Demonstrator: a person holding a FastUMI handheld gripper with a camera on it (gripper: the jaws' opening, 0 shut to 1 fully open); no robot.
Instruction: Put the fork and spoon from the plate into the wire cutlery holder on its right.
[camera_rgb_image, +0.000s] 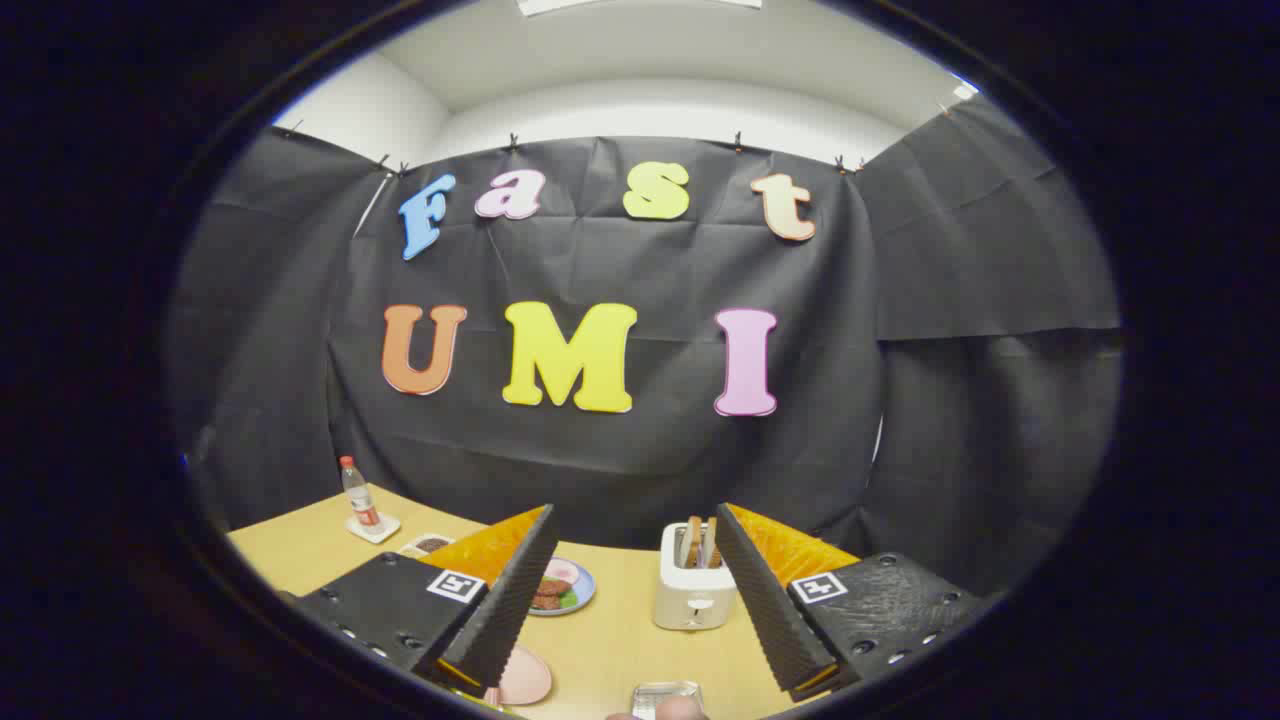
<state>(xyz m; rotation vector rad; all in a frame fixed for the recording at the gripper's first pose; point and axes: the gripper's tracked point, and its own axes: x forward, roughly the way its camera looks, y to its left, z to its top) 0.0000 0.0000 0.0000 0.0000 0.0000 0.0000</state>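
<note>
The table (320, 555) was a smooth, pale wooden top that ran back to the black cloth booth wall (620, 460). On it, between the two fingers and a little beyond them, stood a white toaster (690, 590), boxy with rounded corners, with two brown slices of toast (697, 541) standing upright in its slots. To its left, partly hidden behind the left finger, lay a round blue-rimmed plate (575, 588) holding dark patties, a pink slice and a bit of green. Far left, near the wall, a clear plastic bottle (358, 492) with a red cap stood on a small white square coaster (372, 528); just right of it sat a shallow white dish (428, 544) with something dark inside.

The gripper (632, 545) had its fingers spread wide apart, holding and touching nothing. Their inner faces were finely ribbed, tapering wedges.

Near the fingers' bases, a flat, round pink plate (524, 678) peeked out beside the left finger, and a small shiny metal thing (667, 694), rectangular, sat between the fingers at the near edge with a fingertip (678, 708) of a person just before it. Whether that was the wire cutlery holder could not be told, and fork and spoon could not be made out.

Bare table lay between the toaster and the near items, and to the left of the blue-rimmed plate.
</note>
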